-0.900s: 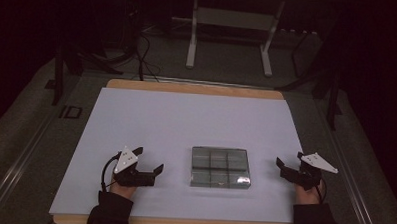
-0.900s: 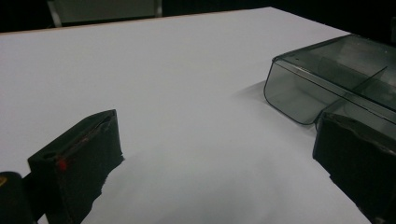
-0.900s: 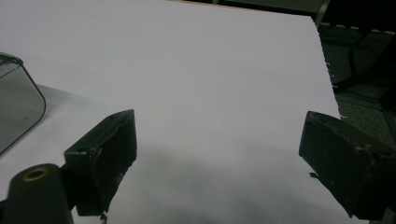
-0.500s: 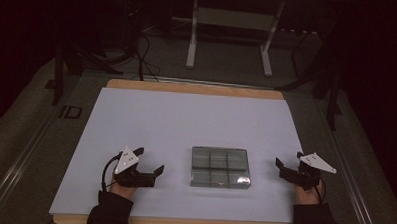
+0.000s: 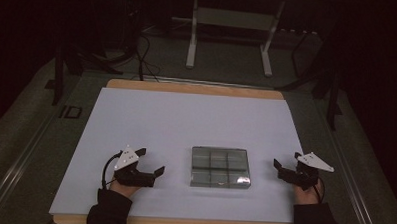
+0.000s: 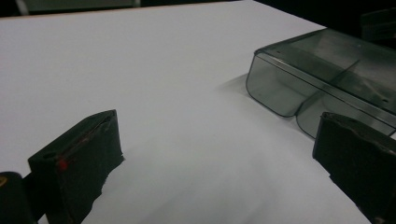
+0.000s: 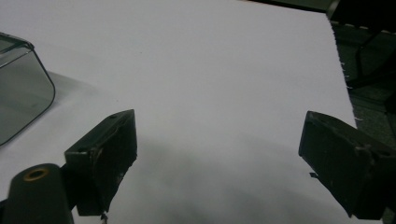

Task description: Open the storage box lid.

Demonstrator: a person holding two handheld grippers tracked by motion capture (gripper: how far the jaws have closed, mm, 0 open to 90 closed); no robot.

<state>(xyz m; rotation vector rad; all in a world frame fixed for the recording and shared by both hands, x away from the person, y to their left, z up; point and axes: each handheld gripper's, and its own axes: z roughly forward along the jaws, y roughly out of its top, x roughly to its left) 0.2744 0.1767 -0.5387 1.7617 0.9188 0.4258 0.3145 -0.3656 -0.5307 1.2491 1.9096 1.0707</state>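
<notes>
A clear grey plastic box (image 5: 219, 167) with several compartments lies on the white sheet (image 5: 186, 121) near the table's front, with its lid closed. My left gripper (image 5: 150, 161) rests on the sheet to the box's left, open and holding nothing. In the left gripper view the box (image 6: 327, 79) lies ahead and to the right, just past my left gripper's (image 6: 217, 158) right jaw. My right gripper (image 5: 286, 165) sits to the box's right, open and holding nothing. In the right gripper view a rounded corner of the box (image 7: 18, 88) shows to the left of my right gripper (image 7: 219, 154).
The white sheet covers a wooden tabletop (image 5: 197, 88). A metal stand (image 5: 229, 33) and cables (image 5: 143, 55) are on the dark floor beyond. The sheet's right edge (image 7: 341, 70) lies close beside my right gripper.
</notes>
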